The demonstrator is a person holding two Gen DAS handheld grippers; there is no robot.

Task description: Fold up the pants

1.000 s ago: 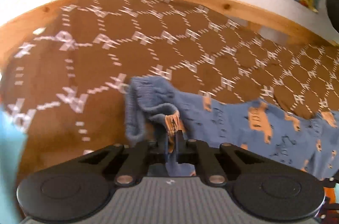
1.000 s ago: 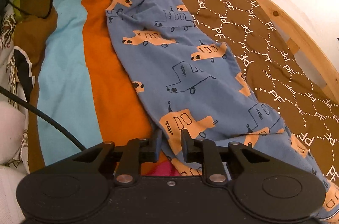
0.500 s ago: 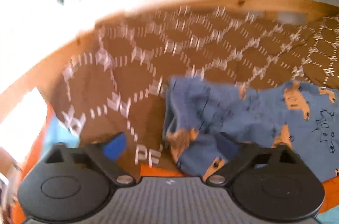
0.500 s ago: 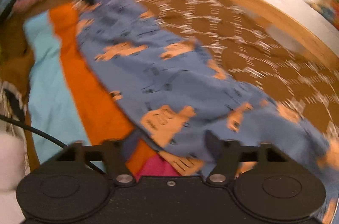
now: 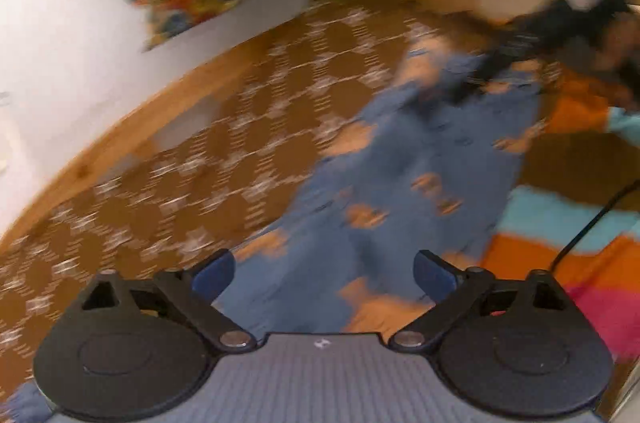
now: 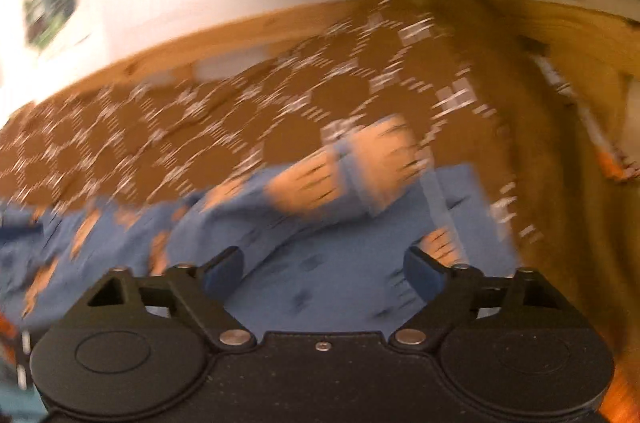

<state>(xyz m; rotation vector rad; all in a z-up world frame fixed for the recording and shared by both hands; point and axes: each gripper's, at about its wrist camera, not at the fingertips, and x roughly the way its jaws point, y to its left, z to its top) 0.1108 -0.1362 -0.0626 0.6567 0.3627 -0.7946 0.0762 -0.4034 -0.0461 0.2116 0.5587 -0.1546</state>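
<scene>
Pants (image 5: 400, 191) are found released, lying flat on the bed (image 5: 240, 151), centre frame. Left claw (image 5: 322, 273) closing slightly, right claw (image 6: 322, 269) opening; both wide, empty. Regrasp judged next.

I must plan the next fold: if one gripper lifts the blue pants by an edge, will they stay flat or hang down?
The pants probably droop: they already lie creased on the bedspread. The thin-looking fabric seems light, so it may slide when pushed.
</scene>
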